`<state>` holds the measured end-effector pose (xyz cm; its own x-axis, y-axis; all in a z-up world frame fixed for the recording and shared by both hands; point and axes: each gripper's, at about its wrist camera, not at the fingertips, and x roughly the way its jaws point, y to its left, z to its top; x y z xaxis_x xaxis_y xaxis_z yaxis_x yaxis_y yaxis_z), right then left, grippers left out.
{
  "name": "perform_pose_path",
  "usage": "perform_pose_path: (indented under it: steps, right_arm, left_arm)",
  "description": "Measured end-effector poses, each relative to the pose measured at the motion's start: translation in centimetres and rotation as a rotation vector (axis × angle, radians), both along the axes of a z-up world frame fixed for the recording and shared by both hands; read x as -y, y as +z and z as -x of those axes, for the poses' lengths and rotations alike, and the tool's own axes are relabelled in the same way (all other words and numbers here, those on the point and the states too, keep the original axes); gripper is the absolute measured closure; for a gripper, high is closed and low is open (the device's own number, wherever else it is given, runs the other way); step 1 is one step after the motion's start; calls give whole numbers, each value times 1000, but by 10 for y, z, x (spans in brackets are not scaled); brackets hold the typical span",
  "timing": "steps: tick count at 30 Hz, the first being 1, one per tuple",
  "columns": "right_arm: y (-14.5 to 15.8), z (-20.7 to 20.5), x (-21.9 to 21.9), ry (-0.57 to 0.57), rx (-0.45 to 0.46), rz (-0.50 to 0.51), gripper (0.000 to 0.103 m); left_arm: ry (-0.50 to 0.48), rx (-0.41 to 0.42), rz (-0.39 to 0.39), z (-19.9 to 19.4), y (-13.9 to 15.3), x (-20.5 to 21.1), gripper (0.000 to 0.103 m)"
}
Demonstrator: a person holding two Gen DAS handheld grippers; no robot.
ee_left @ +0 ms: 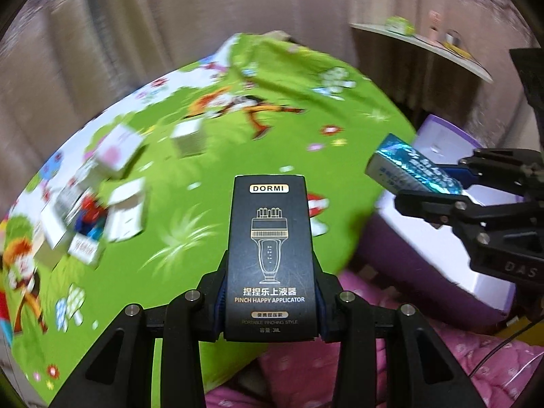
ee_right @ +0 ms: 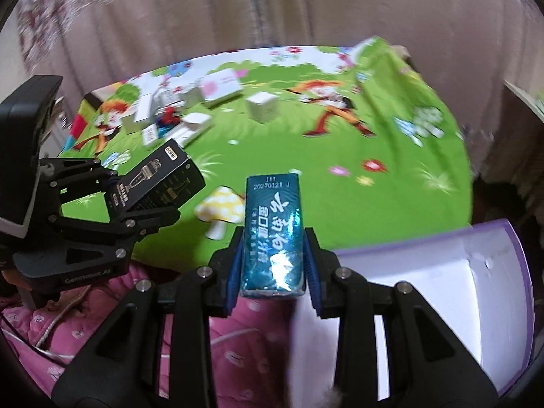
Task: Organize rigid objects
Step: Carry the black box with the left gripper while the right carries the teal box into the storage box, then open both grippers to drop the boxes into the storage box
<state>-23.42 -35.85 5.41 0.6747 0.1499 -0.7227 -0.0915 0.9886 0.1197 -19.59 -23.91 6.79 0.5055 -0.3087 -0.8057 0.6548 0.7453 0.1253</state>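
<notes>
In the left wrist view, the black DORMI box is clamped lengthwise by the left gripper, closed on its lower sides and lifted above the green cartoon mat, while the teal box is carried by the right gripper over the purple-rimmed white tray, probably the collecting place. In the right wrist view, the teal box is pinched between the blue pads near its base, just beside the tray, and the remaining small boxes lie well apart on the mat.
</notes>
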Motion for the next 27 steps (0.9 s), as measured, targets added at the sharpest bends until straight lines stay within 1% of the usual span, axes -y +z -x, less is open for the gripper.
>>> perform_pose_path:
  steps: [3,5,11,14,18,20,24,26,27]
  right_arm:
    - [-2,10,26,-64,-9,-6,66]
    - [-4,18,44,-115,-13,1,66]
    - [-12,43,93,-247,-33,11,66]
    - [-18,55,114,-311,-54,20,66]
    - [-25,72,138,-380,-75,25,66]
    - [-25,79,148,-413,-82,41,66]
    - [-25,90,164,-470,-94,72,66]
    - [-26,91,168,-484,-115,80,66]
    - [-28,91,169,-489,-129,84,65]
  left_arm:
    - [-74,-12,-11,8,1,28,63]
    - [-129,-35,-11,13,0,50,63]
    - [-244,-76,-30,30,-6,102,63]
    - [-295,-77,-51,41,-10,124,63]
    - [-348,-110,-69,53,-17,146,63]
    - [-377,-107,-76,62,-20,159,63]
    - [-454,-121,-51,75,-22,173,62]
    - [-498,-149,-30,80,-25,177,61]
    - [-517,-178,-23,80,-27,178,55]
